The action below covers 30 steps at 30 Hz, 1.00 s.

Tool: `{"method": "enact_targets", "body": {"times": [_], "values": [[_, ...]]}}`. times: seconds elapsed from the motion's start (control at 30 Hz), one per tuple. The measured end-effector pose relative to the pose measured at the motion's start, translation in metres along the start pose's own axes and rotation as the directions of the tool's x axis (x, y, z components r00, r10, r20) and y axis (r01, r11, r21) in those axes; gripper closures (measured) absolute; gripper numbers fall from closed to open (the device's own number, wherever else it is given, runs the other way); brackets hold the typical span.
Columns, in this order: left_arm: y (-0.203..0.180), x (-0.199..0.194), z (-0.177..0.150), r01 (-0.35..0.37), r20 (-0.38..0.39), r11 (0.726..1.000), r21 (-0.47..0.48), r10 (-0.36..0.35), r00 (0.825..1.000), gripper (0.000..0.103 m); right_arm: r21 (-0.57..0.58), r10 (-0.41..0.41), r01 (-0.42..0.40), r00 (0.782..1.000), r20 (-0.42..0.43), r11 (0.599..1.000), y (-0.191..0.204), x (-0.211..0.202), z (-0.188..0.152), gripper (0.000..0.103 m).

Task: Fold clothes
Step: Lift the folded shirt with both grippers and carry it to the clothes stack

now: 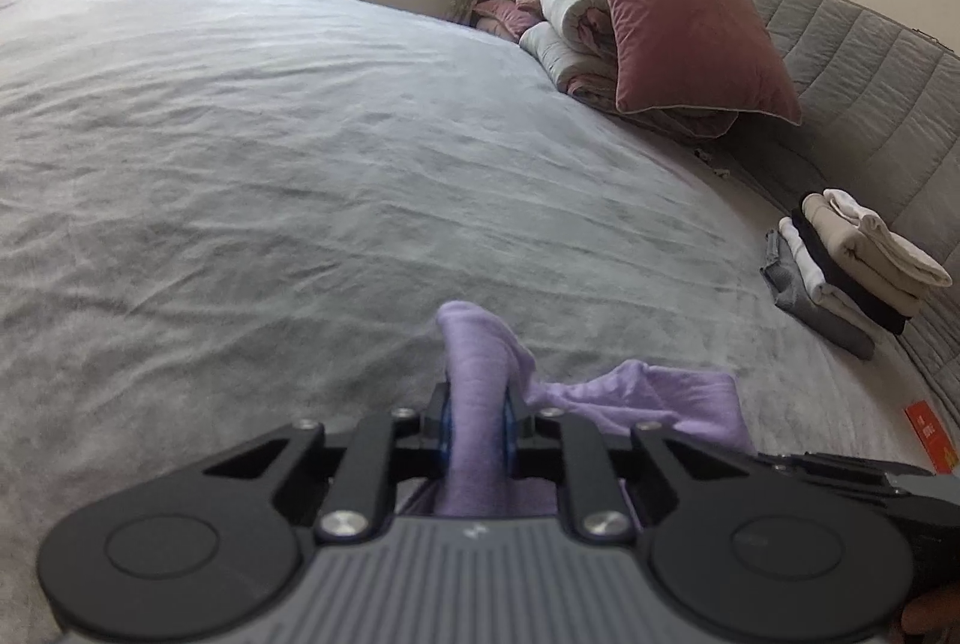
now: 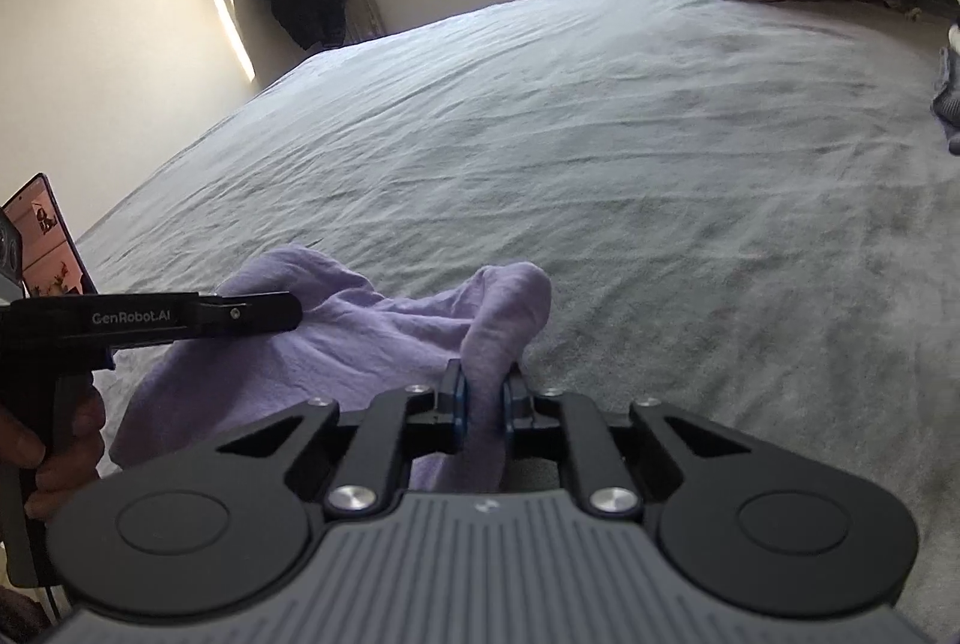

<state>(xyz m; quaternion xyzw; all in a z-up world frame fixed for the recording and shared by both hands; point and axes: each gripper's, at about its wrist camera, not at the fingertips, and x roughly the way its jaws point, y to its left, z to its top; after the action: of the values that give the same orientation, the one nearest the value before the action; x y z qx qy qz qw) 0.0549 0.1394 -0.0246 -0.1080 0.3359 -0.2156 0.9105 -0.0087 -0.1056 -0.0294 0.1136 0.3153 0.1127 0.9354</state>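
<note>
A lilac garment (image 1: 660, 395) hangs bunched between both grippers above the grey bed (image 1: 300, 164). My left gripper (image 1: 477, 425) is shut on a thick fold of it, which pokes up past the blue pads. In the right wrist view my right gripper (image 2: 485, 404) is shut on another fold of the lilac garment (image 2: 360, 338). The cloth sags to the left there, where the left gripper's black body (image 2: 180, 320) and the hand holding it (image 2: 66, 440) show. The garment's lower part is hidden under the grippers.
A stack of folded clothes (image 1: 852, 266) lies at the bed's right edge by the quilted headboard (image 1: 870, 92). A pink pillow (image 1: 690, 20) leans on rolled quilts. A phone (image 2: 45, 242) stands at the left. An orange card (image 1: 930, 434) lies near the stack.
</note>
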Motion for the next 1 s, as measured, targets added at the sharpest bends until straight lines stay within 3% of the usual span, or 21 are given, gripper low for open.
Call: {"method": "enact_targets", "body": {"times": [0.13, 0.33, 0.73, 1.0], "values": [[-0.013, -0.016, 0.000, 0.033, 0.095, 0.999, -0.002, -0.033, 0.995, 0.088, -0.020, -0.015, 0.016, 0.996, 0.083, 1.000, 0.001, -0.023, 0.001, 0.091], [-0.051, -0.026, 0.002, 0.069, 0.201, 0.994, 0.084, -0.084, 0.976, 0.089, -0.049, -0.049, 0.061, 0.976, 0.211, 0.997, -0.013, -0.064, 0.009, 0.091], [-0.182, 0.018, 0.045, 0.154, 0.241, 0.973, 0.174, -0.194, 0.951, 0.089, 0.014, -0.144, 0.148, 0.923, 0.357, 0.989, -0.094, -0.136, 0.054, 0.091], [-0.286, 0.051, 0.084, 0.232, 0.251, 0.935, 0.267, -0.300, 0.920, 0.089, 0.056, -0.245, 0.247, 0.861, 0.445, 0.967, -0.159, -0.179, 0.096, 0.091]]}}
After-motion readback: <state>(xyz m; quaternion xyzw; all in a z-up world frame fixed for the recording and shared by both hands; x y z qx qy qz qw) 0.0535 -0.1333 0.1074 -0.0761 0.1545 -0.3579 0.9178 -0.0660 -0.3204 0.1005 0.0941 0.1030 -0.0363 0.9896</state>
